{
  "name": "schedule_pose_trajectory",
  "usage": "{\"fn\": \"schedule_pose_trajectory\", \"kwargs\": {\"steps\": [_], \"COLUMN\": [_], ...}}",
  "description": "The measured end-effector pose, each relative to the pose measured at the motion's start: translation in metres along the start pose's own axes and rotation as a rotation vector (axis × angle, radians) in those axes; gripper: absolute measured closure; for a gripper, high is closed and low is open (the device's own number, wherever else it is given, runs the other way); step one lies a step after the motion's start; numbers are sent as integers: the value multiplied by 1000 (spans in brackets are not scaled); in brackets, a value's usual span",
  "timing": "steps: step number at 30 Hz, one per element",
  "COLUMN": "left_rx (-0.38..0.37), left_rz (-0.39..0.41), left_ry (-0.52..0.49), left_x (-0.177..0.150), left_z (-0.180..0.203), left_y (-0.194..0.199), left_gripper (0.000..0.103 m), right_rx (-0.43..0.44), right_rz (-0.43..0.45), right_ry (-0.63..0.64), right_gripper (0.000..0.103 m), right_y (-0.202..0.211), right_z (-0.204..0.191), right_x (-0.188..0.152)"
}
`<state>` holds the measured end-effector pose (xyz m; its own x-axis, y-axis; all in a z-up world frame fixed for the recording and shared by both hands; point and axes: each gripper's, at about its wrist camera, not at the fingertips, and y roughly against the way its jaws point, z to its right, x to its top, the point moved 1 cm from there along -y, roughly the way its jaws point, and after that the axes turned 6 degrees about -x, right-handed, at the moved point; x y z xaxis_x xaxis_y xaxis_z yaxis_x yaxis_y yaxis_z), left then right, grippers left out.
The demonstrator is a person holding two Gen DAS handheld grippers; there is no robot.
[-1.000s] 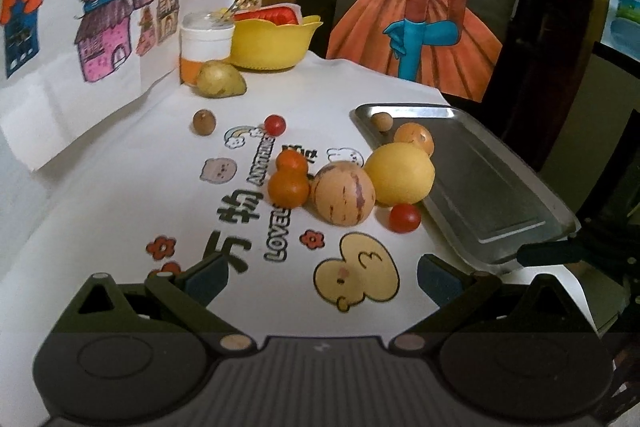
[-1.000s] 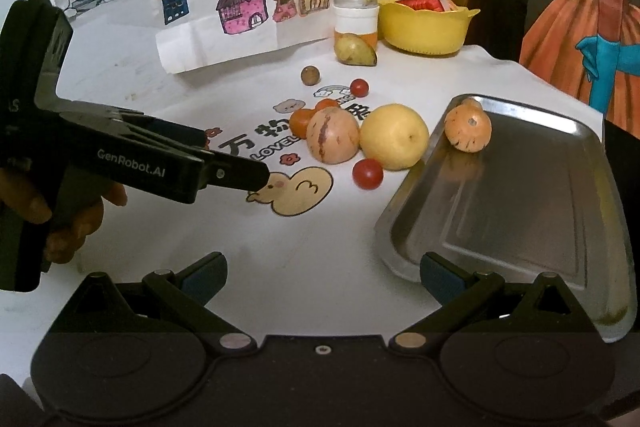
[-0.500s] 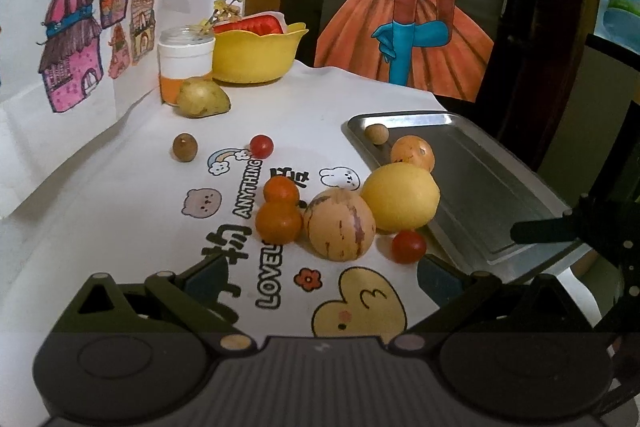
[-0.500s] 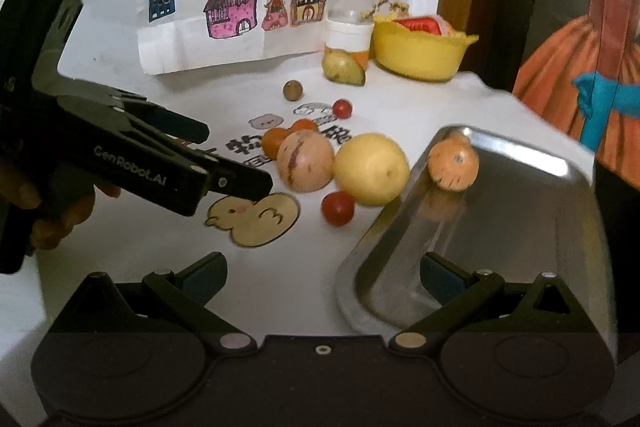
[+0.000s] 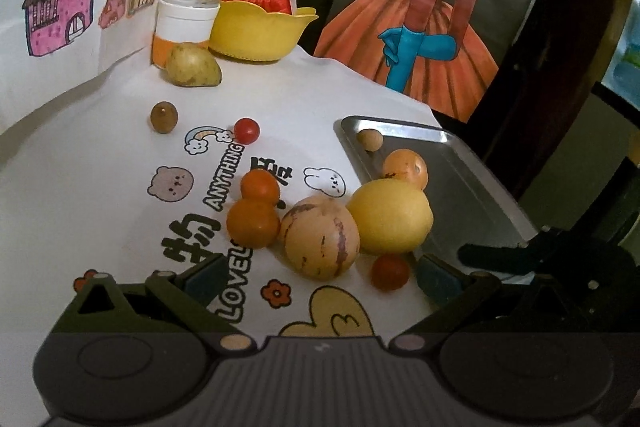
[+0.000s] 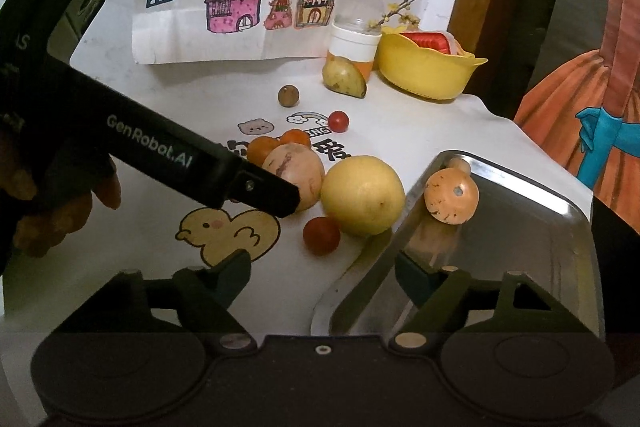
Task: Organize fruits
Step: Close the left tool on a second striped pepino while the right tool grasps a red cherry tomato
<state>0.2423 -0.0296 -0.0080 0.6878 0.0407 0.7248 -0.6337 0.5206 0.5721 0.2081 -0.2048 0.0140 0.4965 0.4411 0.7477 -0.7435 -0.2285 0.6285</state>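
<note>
A cluster of fruit lay on the white printed tablecloth (image 5: 100,163): a striped beige melon (image 5: 320,238) touched a large yellow round fruit (image 5: 390,217), two small orange fruits (image 5: 256,211) sat on the melon's other side, and a red cherry tomato (image 5: 390,271) lay just beside them. The yellow fruit rested against the rim of the rectangular metal tray (image 6: 532,239), which held a speckled orange fruit (image 6: 451,195). The left gripper (image 5: 320,279) was spread open, empty, near the melon. The right gripper (image 6: 324,273) was spread open, empty, over the tray's edge.

Melon (image 5: 320,238) left of tray (image 5: 472,187)
</note>
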Motion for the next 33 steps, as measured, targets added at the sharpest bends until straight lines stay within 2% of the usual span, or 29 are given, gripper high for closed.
{"fn": "schedule_pose_trajectory", "kwargs": {"steps": [10,17,22,33], "left_rx": [-27,-21,-5,26], "left_rz": [-10,11,9,10], "left_ry": [43,103,127,93], "left_x": [2,5,9,9], "left_z": [-3,-7,-9,-3], "left_y": [-9,-11,-16,-23], "left_gripper": [16,29,47,50], "right_rx": [24,13,7,22], "right_rz": [-6,-12,-10,-16], "right_ry": [16,19,17,1], "right_gripper": [48,53,57,72], "right_y": [-10,-18,-21,-27], "right_z": [-5,-4,-3,-2], "right_x": [5,8,10,11]}}
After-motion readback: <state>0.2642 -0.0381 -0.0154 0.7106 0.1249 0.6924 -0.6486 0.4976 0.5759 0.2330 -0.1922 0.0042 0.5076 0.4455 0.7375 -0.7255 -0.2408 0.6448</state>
